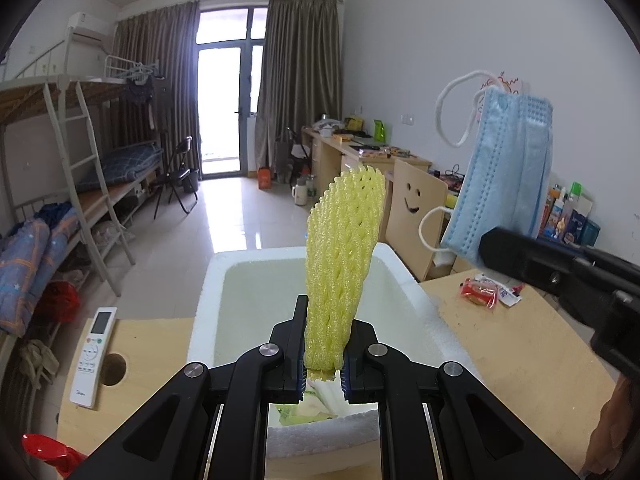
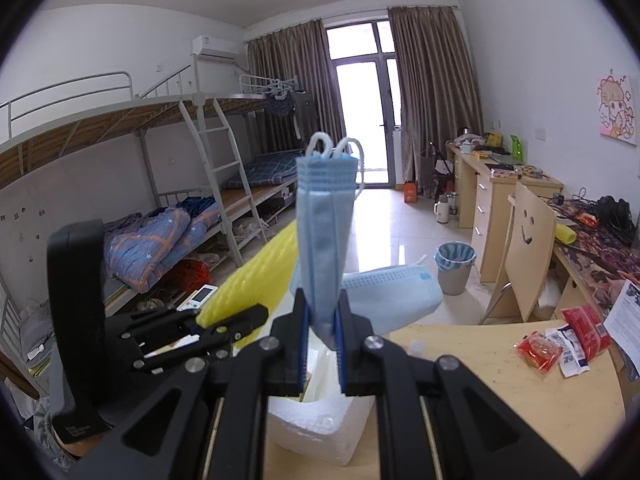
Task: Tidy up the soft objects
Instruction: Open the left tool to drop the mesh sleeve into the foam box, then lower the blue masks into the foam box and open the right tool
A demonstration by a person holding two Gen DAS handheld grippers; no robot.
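My left gripper (image 1: 323, 340) is shut on a yellow foam net sleeve (image 1: 344, 256), which stands upright above the white foam box (image 1: 404, 276). My right gripper (image 2: 322, 320) is shut on a folded blue face mask (image 2: 324, 240), held upright above the same box (image 2: 320, 428). In the left wrist view the mask (image 1: 508, 176) hangs at the right, gripped by the right gripper's black body (image 1: 560, 276). In the right wrist view the left gripper (image 2: 224, 326) holds the yellow sleeve (image 2: 256, 276) at the left. A second blue mask (image 2: 392, 296) lies over the box's far rim.
The box stands on a light wooden table (image 1: 516, 344). A white remote (image 1: 94, 356) lies at the left by a round hole. Red snack packets (image 2: 560, 340) lie at the right. A red object (image 1: 48, 452) sits at the lower left. A chair with a smiley face (image 1: 416, 212) stands beyond.
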